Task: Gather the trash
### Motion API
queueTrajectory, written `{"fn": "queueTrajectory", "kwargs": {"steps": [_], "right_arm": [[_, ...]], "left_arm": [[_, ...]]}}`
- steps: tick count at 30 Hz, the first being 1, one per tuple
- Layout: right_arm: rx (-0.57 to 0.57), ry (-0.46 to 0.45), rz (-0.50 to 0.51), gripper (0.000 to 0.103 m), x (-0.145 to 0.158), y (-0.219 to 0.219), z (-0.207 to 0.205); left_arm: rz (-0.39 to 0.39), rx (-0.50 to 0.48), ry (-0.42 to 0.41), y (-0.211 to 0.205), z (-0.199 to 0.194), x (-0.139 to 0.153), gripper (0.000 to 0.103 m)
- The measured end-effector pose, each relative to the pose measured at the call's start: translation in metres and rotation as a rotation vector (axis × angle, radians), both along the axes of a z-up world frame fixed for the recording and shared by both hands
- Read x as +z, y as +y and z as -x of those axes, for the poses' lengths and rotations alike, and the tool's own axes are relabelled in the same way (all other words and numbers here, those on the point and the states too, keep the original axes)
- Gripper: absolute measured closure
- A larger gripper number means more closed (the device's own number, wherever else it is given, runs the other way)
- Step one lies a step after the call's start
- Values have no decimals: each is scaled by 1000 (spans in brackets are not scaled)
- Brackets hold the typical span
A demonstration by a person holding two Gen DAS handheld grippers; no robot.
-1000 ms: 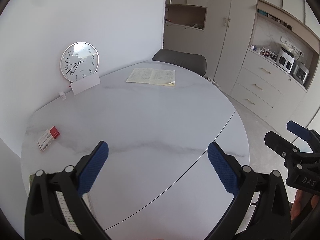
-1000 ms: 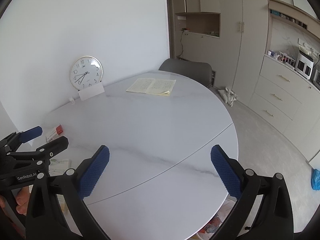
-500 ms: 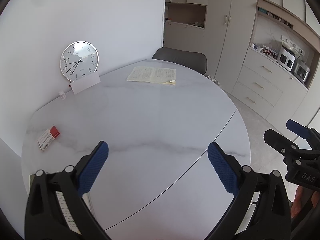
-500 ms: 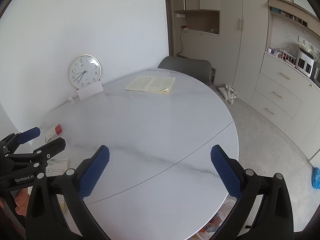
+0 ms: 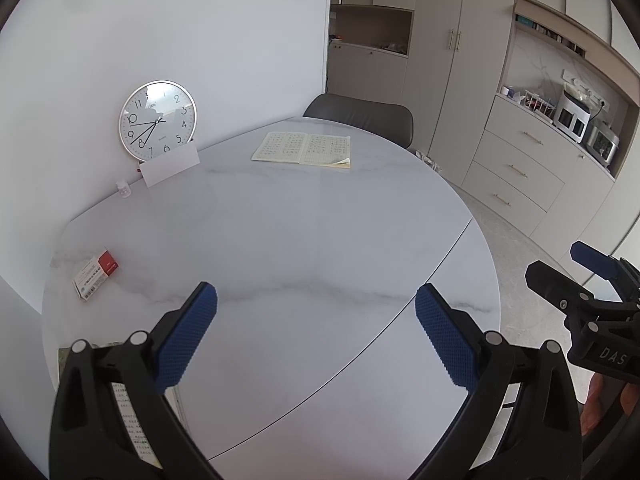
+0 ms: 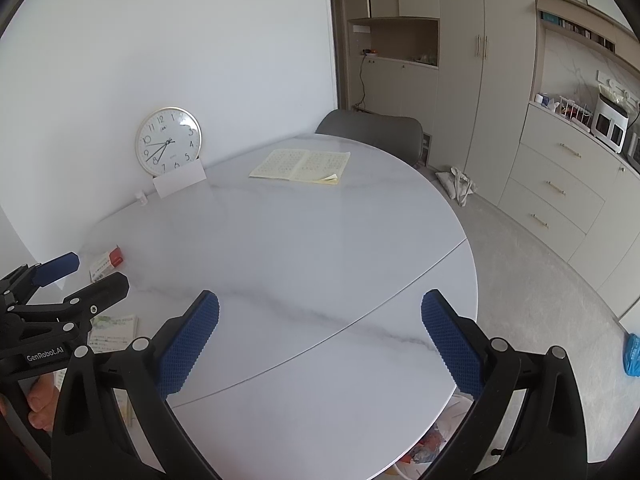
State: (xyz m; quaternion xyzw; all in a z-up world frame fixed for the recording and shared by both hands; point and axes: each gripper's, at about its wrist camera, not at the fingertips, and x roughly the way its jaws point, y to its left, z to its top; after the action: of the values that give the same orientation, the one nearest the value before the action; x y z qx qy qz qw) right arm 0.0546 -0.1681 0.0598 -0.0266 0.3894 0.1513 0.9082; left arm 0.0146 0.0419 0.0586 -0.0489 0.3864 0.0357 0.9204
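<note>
A small red and white carton [image 5: 96,275] [image 6: 106,263] lies near the left edge of the round white marble table [image 5: 304,240] [image 6: 304,248]. My left gripper [image 5: 316,332] hovers open over the table's near part, nothing between its blue pads. My right gripper [image 6: 320,336] is open too, held to the right of the left one, and appears at the right edge of the left wrist view [image 5: 576,272]. A printed leaflet [image 6: 114,330] lies on the near left of the table, partly hidden by the left gripper. A bag with colourful scraps [image 6: 432,444] shows below the table's near edge.
An open yellow notebook [image 5: 304,150] lies at the far side, a grey chair [image 5: 360,114] behind it. A wall clock [image 5: 158,120], a white card [image 5: 170,168] and a tiny bottle [image 5: 123,189] stand by the wall. Beige cabinets [image 6: 560,184] line the right; a blue item [image 6: 632,354] lies on the floor.
Both grippers have shifted only slightly; the views have crept a little back and up. Both stay open and nothing has been taken hold of.
</note>
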Motion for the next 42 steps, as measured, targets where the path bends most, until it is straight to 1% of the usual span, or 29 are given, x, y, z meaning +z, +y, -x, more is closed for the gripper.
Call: {"fn": "queueTrajectory", "kwargs": {"steps": [42], "right_arm": [[-5, 2, -4, 2, -2, -4, 4]], "left_arm": [[4, -16, 8, 4, -2, -4, 8]]}}
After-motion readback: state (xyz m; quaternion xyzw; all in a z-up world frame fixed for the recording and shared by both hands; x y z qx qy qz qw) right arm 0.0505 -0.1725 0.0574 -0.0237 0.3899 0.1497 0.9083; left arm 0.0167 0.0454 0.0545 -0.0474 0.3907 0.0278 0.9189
